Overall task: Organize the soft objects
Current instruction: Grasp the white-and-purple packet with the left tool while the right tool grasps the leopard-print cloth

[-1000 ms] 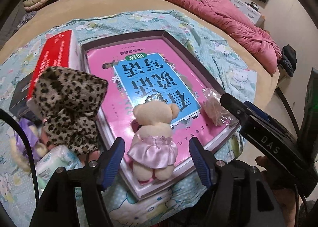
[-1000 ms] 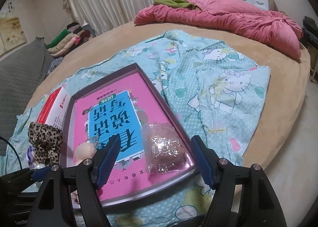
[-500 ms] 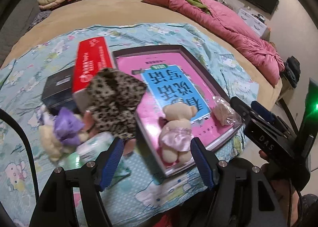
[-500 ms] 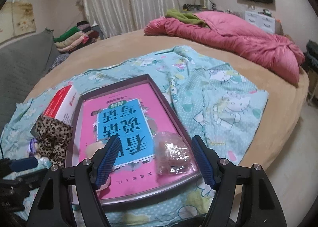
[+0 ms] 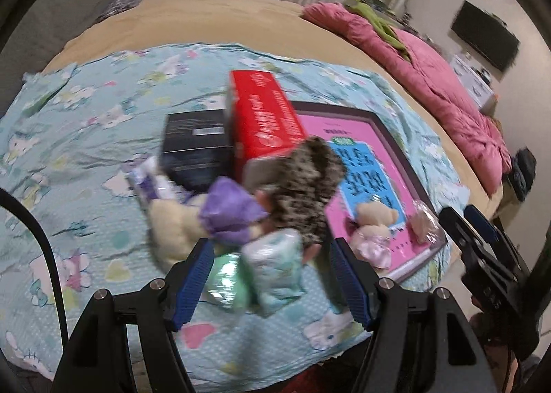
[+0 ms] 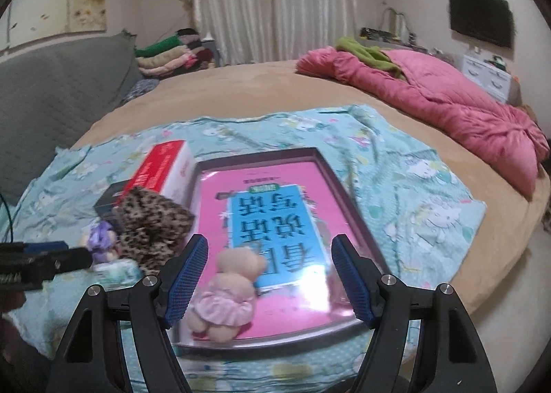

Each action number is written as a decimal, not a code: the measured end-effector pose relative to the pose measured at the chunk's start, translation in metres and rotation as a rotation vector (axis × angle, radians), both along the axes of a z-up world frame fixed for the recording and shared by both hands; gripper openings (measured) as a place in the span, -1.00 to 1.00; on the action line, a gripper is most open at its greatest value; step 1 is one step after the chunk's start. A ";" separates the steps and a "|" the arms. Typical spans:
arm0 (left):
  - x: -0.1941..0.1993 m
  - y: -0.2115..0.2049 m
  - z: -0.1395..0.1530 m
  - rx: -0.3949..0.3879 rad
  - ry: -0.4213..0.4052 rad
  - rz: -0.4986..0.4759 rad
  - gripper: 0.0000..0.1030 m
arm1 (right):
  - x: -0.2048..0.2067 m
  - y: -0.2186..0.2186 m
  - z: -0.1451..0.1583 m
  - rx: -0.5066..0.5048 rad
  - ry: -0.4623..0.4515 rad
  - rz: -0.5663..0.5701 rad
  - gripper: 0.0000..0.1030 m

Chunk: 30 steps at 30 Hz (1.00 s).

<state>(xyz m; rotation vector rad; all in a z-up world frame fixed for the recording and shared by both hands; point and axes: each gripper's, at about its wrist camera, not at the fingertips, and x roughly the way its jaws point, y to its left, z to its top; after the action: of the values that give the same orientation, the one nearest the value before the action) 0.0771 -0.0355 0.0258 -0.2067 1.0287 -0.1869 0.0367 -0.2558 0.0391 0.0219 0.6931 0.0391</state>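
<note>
Soft things lie on a teal cartoon-print sheet [image 5: 86, 138]. A small bear in a pink skirt [image 6: 229, 293] lies on the near end of a pink book tray [image 6: 347, 193]; it also shows in the left wrist view [image 5: 373, 227]. A leopard-print plush [image 5: 304, 186] [image 6: 151, 224], a cream toy with a purple bow [image 5: 206, 217] and tissue packs [image 5: 261, 269] lie left of the tray. A clear bag [image 5: 425, 222] lies on the tray's corner. My left gripper [image 5: 270, 281] is open over the tissue packs. My right gripper [image 6: 270, 277] is open just right of the bear.
A red and white box [image 5: 265, 117] and a black box [image 5: 196, 138] lie behind the plush pile. A pink quilt [image 6: 447, 107] lies at the far right of the round tan bed [image 6: 241, 90]. Folded clothes [image 6: 168, 55] are stacked at the back.
My left gripper has swung left, from the bear to the tissue packs and plush pile. My right gripper has shifted left, from the clear bag toward the bear. Both stay open.
</note>
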 end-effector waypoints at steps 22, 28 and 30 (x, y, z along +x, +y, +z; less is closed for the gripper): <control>0.048 0.128 -0.058 -0.182 0.103 0.271 0.35 | 0.047 0.074 -0.026 0.110 0.113 0.146 0.48; 0.072 0.125 -0.079 -0.227 0.150 0.268 0.35 | 0.060 0.085 -0.037 0.120 0.136 0.158 0.49; 0.078 0.123 -0.085 -0.224 0.165 0.262 0.35 | 0.063 0.087 -0.039 0.124 0.138 0.161 0.49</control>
<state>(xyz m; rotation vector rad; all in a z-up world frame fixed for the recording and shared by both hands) 0.1548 0.0876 -0.0593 -0.5647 1.1324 -0.0467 0.1001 -0.1690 -0.0003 0.0880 0.8285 0.2367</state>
